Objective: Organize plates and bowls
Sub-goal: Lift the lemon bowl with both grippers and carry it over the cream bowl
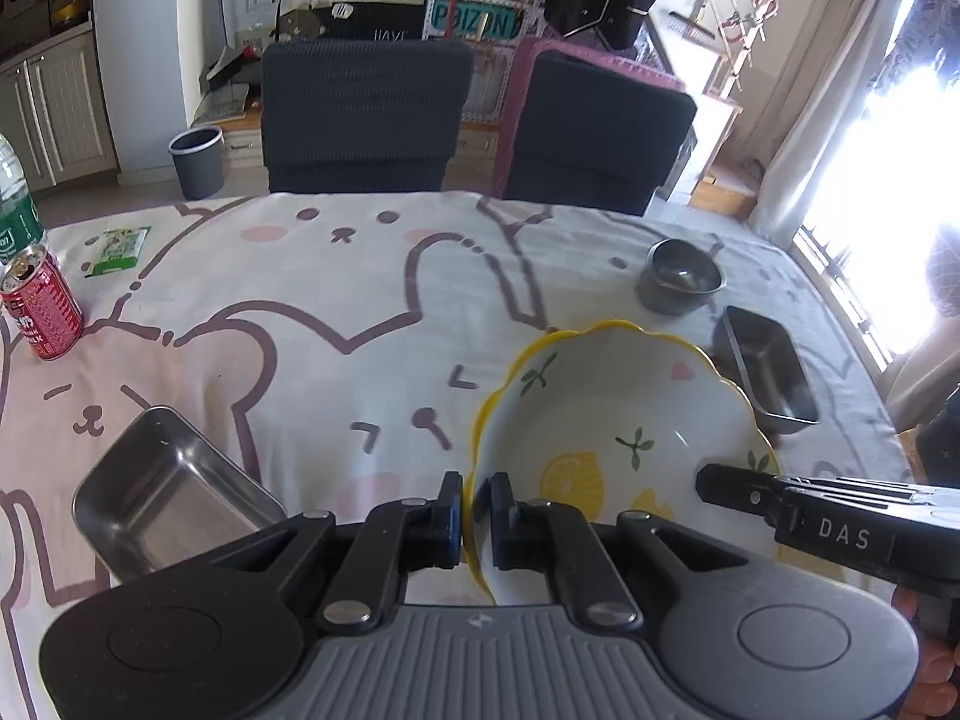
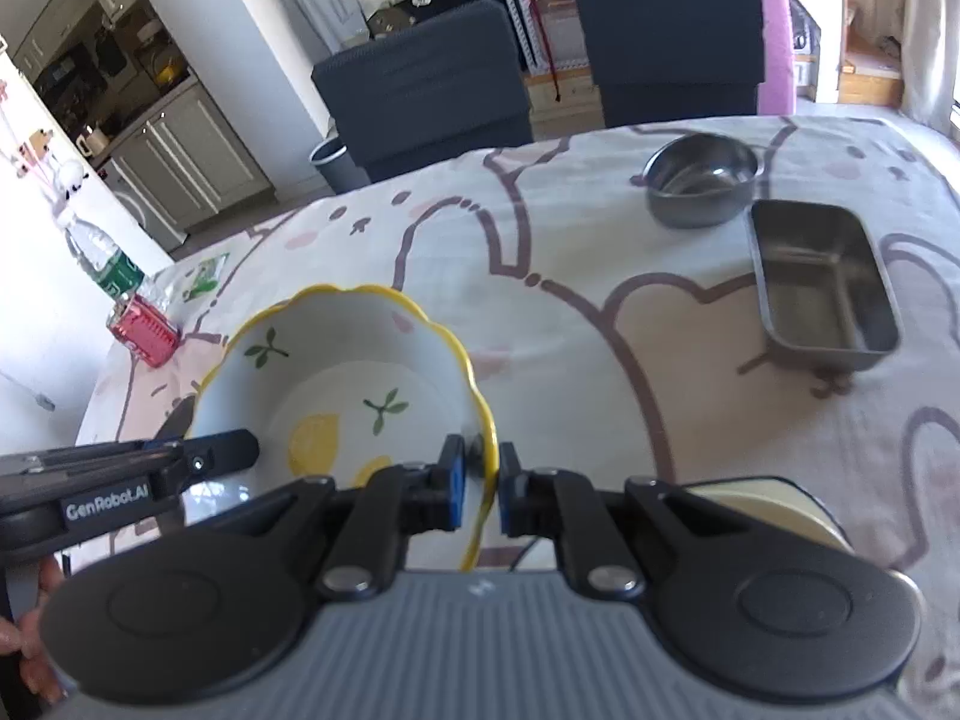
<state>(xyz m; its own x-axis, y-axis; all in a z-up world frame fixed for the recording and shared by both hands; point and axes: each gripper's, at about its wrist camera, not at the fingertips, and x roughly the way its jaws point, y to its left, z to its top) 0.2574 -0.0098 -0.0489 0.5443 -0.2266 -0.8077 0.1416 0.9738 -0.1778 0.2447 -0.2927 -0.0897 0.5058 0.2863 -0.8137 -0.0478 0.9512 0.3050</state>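
A white bowl (image 1: 600, 414) with a wavy yellow rim and lemon prints hangs above the table, held from both sides. My left gripper (image 1: 477, 504) is shut on the bowl's left rim. My right gripper (image 2: 480, 480) is shut on the right rim of the same bowl (image 2: 342, 372). Each gripper shows in the other's view, the right gripper (image 1: 744, 489) at the bowl's right edge and the left gripper (image 2: 234, 456) at its left. A round steel bowl (image 2: 699, 180) and a rectangular steel tray (image 2: 822, 288) sit at the far right. Another steel tray (image 1: 162, 492) lies near left.
A red can (image 1: 39, 312), a green-labelled water bottle (image 1: 15, 210) and a green packet (image 1: 120, 249) stand at the table's left. Two dark chairs (image 1: 366, 114) line the far edge. A cream round object (image 2: 774, 507) lies under my right gripper. The cloth (image 1: 330, 330) shows bunny drawings.
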